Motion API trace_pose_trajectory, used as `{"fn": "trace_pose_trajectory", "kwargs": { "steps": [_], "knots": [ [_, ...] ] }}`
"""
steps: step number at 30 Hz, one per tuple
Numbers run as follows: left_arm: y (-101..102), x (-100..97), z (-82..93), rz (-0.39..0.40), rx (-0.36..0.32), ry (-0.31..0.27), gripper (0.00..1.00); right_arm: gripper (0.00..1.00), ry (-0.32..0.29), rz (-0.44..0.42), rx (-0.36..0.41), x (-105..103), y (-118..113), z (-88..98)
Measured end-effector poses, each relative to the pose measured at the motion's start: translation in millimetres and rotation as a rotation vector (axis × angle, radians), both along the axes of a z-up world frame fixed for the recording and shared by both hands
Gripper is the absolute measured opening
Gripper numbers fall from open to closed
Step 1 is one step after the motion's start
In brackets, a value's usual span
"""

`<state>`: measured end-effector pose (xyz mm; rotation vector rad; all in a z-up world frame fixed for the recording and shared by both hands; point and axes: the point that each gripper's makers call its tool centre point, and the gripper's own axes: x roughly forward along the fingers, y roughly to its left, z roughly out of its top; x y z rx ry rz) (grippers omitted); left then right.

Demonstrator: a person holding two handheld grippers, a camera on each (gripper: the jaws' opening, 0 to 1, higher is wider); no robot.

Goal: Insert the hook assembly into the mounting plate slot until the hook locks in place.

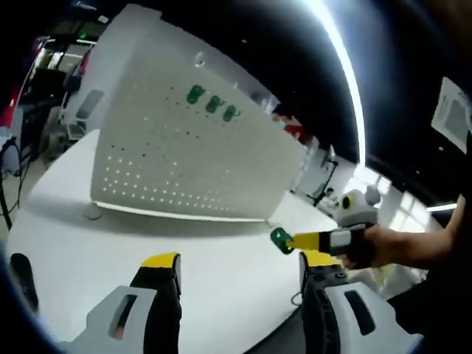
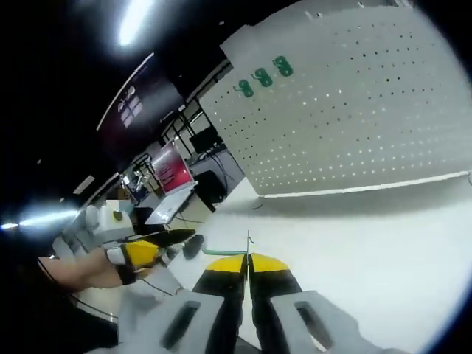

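A white pegboard mounting plate (image 1: 184, 158) (image 2: 354, 110) stands upright on the white table (image 1: 110, 251). Three green hooks (image 1: 212, 104) (image 2: 262, 77) sit in a row near its top. My left gripper (image 1: 240, 259) is open above the table in front of the board, with nothing between its fingers. My right gripper (image 1: 291, 241) (image 2: 247, 259), held by a hand, comes in from the right and is shut on a green hook assembly (image 1: 281, 240) (image 2: 221, 252), well short of the board. A thin metal prong sticks up from its shut jaws. My left gripper (image 2: 184, 240) also shows at the left of the right gripper view.
The board's foot (image 1: 92, 212) rests on the table at its left corner. Office desks, chairs and monitors (image 2: 173, 173) fill the room behind. The table's edge runs near the jaws at the bottom of the left gripper view.
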<state>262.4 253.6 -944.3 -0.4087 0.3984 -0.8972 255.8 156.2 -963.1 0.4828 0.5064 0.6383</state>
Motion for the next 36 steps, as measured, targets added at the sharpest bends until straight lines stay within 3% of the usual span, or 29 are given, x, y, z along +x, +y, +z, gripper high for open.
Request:
{"fn": "trace_pose_trajectory", "kwargs": {
  "steps": [2,5,9,14,22,30,32,36],
  "knots": [
    [-2.4,0.7,4.8,-0.01,-0.031,0.008,0.62,0.0,0.02,0.02,0.057,-2.8,5.3,2.0],
    [-7.1,-0.4,6.8,-0.042,-0.063,0.041,0.56,0.0,-0.001,0.036,0.078,-4.0,9.9,6.8],
    [-14.0,-2.1,4.6,-0.074,-0.082,0.076,0.5,0.0,-0.011,0.087,0.201,-9.1,24.7,23.3],
    [-27.6,-8.5,7.0,-0.128,-0.121,0.108,0.43,0.0,-0.019,0.147,0.231,-15.4,34.4,29.4],
    [-40.5,-15.7,21.7,-0.197,-0.22,0.139,0.37,0.0,-0.027,0.225,0.397,-26.4,41.5,48.6],
    [-46.8,-24.7,43.8,-0.282,-0.36,0.192,0.26,0.0,-0.074,0.281,0.477,-32.8,43.2,66.4],
    [-49.1,-28.7,45.9,-0.311,-0.367,0.2,0.23,0.0,-0.078,0.296,0.499,-34.6,43.4,70.2],
    [-50.5,-28.7,59.9,-0.326,-0.441,0.202,0.21,0.0,-0.089,0.337,0.492,-39.0,45.9,72.4]
  ]
}}
